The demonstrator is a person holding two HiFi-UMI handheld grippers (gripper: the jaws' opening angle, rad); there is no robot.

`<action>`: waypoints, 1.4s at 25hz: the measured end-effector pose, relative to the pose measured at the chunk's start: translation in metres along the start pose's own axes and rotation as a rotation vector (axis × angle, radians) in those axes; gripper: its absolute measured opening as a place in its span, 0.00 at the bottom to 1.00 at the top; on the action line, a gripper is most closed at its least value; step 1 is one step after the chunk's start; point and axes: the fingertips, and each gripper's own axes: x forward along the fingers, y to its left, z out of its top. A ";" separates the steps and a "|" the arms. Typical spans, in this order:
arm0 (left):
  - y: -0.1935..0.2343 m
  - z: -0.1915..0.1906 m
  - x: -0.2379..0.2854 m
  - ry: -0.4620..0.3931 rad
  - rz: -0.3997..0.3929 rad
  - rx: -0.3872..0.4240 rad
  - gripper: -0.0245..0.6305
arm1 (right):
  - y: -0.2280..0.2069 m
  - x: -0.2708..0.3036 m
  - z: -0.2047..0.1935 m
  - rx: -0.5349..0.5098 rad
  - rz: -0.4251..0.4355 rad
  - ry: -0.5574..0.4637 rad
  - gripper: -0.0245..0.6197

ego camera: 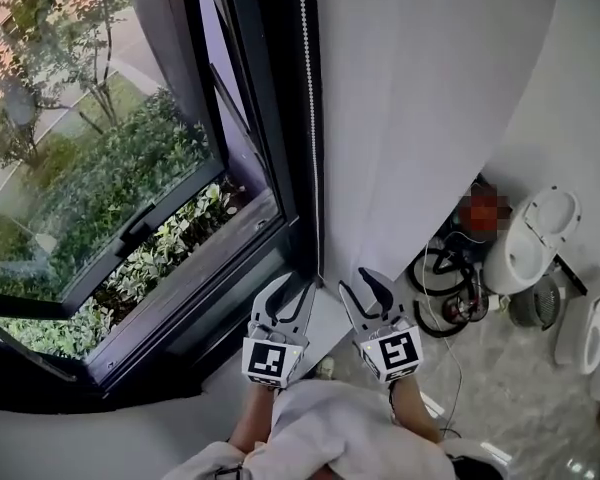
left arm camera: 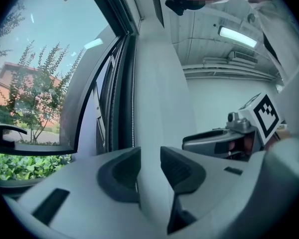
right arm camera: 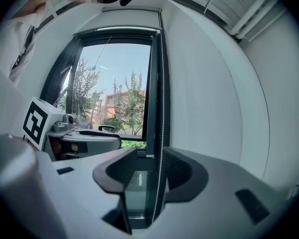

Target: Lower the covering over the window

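A thin white bead chain (ego camera: pixel 308 118) hangs along the dark frame of the window (ego camera: pixel 100 168), whose glass is uncovered. Both grippers point at the lower frame, side by side. My left gripper (ego camera: pixel 291 288) is open. In its own view the chain (left arm camera: pixel 133 108) drops behind the left finger (left arm camera: pixel 120 176), and only white wall shows between the jaws of the left gripper (left arm camera: pixel 149 159). My right gripper (ego camera: pixel 365 286) is open too. In its view the chain (right arm camera: pixel 162 123) runs down through the gap of the right gripper (right arm camera: pixel 149 162), close to the right finger (right arm camera: pixel 182 176), unclamped.
A tilted-open window sash (ego camera: pixel 130 233) leans outward over green bushes. A white wall (ego camera: pixel 430 98) stands right of the frame. On the marble floor at the right are white toilets (ego camera: pixel 540 233) and coiled black cables (ego camera: pixel 445 278).
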 end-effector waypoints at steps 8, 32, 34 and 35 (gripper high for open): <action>0.014 0.000 0.028 -0.024 -0.028 0.003 0.23 | -0.006 0.024 -0.002 -0.007 -0.012 0.010 0.27; 0.045 -0.011 0.115 0.025 -0.020 0.045 0.23 | -0.025 0.063 -0.008 -0.009 -0.044 0.047 0.27; 0.047 -0.013 0.120 0.031 -0.007 0.049 0.23 | -0.024 0.064 -0.008 -0.009 -0.037 0.042 0.27; 0.047 -0.013 0.122 0.035 -0.001 0.052 0.23 | -0.024 0.064 -0.007 -0.010 -0.032 0.036 0.27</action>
